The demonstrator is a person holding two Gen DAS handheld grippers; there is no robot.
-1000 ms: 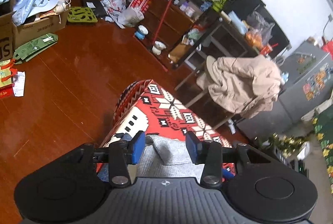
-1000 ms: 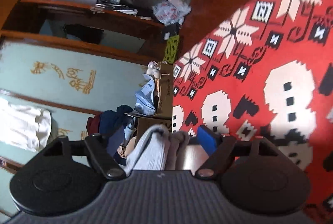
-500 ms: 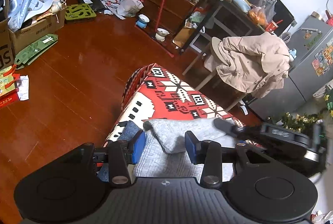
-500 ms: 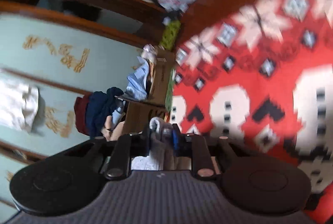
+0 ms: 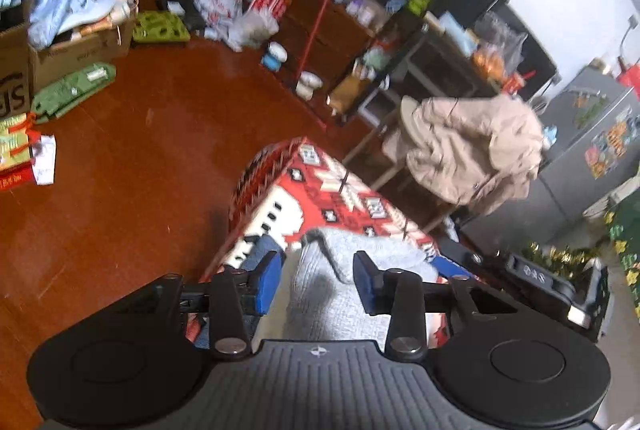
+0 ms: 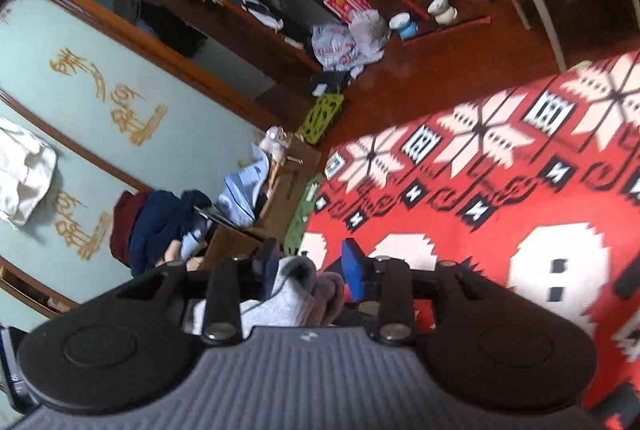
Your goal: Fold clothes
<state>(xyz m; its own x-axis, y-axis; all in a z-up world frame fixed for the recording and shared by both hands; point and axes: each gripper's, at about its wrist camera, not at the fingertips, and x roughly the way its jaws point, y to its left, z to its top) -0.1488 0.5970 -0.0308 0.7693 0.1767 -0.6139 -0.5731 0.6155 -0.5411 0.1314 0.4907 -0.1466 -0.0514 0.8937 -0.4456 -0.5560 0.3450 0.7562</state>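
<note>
Left wrist view: my left gripper (image 5: 316, 280) stands with its blue pads spread wide and nothing between them. It hangs above the grey knit garment (image 5: 344, 282), which lies on the red patterned cloth (image 5: 320, 190) covering a table. One part of the garment is folded over itself ahead of the fingertips. A strip of blue fabric (image 5: 260, 250) shows under the garment's left edge. My right gripper (image 5: 532, 278) is seen at the right, low beside the garment; from here I cannot tell how its jaws stand. Behind the table a beige jacket (image 5: 468, 150) is draped over a chair, on a red-brown floor (image 5: 120, 190).

Right wrist view: my right gripper (image 6: 310, 264) has its jaws parted, with a bunched fold of the grey knit garment (image 6: 296, 290) lying between the pads. I cannot tell whether either pad presses the fabric. The red patterned cloth (image 6: 500, 190) fills the right of the view. A cardboard box (image 6: 288, 182) holding clothes stands on the floor to the left.
</note>
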